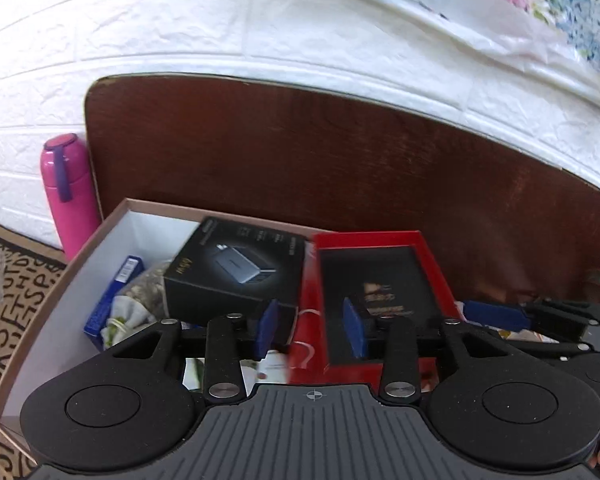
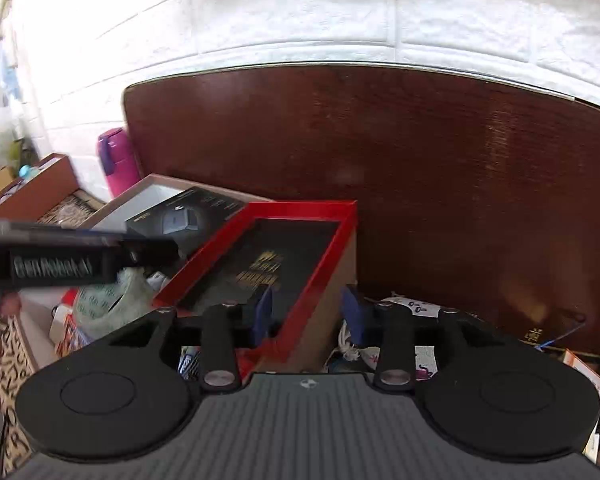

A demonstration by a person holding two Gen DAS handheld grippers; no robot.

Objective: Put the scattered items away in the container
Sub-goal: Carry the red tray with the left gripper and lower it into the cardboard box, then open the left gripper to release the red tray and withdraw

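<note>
Left wrist: we are seeing the left claw (image 1: 312, 330) standing open, gripping nothing; the red box (image 1: 374, 304) is lying just ahead, inside the cardboard container (image 1: 76, 276), beside the black box (image 1: 236, 272).

Right wrist: the right claw (image 2: 308, 310) is standing open, the red box (image 2: 268, 264) leaning between its blue pads (image 2: 263, 312), unpressed.

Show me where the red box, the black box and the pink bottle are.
red box (image 1: 380, 240), left wrist view, on its far red rim.
black box (image 1: 240, 264), left wrist view, on its top face.
pink bottle (image 1: 70, 208), left wrist view, on its body.
</note>
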